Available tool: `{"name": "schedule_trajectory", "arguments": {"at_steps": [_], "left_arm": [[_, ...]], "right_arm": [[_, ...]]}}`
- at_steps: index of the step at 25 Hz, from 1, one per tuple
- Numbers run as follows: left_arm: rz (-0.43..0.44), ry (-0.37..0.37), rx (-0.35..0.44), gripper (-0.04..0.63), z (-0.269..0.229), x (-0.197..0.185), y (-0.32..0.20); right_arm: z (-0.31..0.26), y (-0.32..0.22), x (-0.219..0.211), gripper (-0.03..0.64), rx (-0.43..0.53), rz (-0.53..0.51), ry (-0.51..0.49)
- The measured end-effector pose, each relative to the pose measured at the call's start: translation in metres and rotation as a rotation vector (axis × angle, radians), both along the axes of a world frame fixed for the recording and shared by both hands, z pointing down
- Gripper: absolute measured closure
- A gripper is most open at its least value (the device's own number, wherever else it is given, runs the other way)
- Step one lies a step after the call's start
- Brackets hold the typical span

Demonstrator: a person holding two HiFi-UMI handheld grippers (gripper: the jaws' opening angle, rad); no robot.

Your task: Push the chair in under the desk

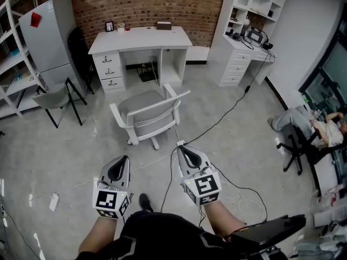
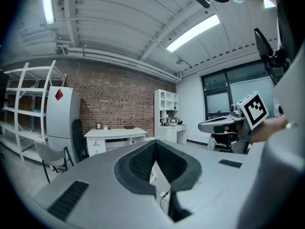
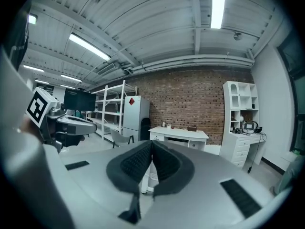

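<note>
Chair [image 1: 149, 112], desk [image 1: 140, 38], fridge [image 1: 46, 37] bearing red sticker [image 1: 35, 19]

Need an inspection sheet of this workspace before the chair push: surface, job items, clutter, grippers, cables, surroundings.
Surface: grey glossy floor.
Job's things: chair stands out in front of the desk, turned at an angle, not under it.
Clutter: small frame and box on the desk top; grey side chair at left.
Grippers: left gripper and right gripper both shut, empty, short of the chair's back.
Cables: black cable runs from the white cabinet across the floor to near the chair; power strip at left.
Surroundings: brick wall, fridge, seated person at right.
</note>
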State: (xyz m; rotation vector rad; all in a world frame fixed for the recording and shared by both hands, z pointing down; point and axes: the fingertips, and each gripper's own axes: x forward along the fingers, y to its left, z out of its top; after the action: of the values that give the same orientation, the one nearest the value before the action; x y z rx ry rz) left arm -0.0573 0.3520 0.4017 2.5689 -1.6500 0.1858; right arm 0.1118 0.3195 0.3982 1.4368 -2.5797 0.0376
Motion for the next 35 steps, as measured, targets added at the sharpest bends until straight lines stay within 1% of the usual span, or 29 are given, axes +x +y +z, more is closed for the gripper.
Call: {"name": "schedule_trajectory", "arguments": {"at_steps": [4,8,12,18,22,28,32,35], "left_arm": [[0.016,0.006,-0.007,0.588,0.005,-0.013,-0.03],[0.035,-0.012,-0.01,0.588,0.007,-0.018,-0.051],[0.043,0.008,-0.021,0.588,0.01,-0.029,-0.067],[0.048,-0.006,-0.024,0.586,0.017,-0.051,-0.092],[0.056,-0.014,-0.018,0.586,0.019,-0.062,-0.111],[0.105,-0.022,-0.02,0.586,0.023,-0.069,-0.131],[0.139,-0.031,-0.022,0.584,0.025,-0.061,-0.139],[0.139,-0.027,-0.028,0.584,0.027,-0.058,-0.149]], "right_arm": [[-0.005,-0.026,-0.012,0.609,0.017,0.012,0.013],[-0.002,-0.046,-0.015,0.609,0.009,0.027,0.039],[-0.002,-0.065,-0.027,0.609,0.006,0.029,0.054],[0.006,-0.088,-0.05,0.609,-0.002,0.025,0.072],[0.008,-0.107,-0.054,0.609,0.006,0.052,0.071],[0.009,-0.125,-0.064,0.607,0.001,0.09,0.071],[0.009,-0.132,-0.064,0.607,0.008,0.089,0.078],[0.012,-0.143,-0.063,0.607,-0.002,0.081,0.074]]}}
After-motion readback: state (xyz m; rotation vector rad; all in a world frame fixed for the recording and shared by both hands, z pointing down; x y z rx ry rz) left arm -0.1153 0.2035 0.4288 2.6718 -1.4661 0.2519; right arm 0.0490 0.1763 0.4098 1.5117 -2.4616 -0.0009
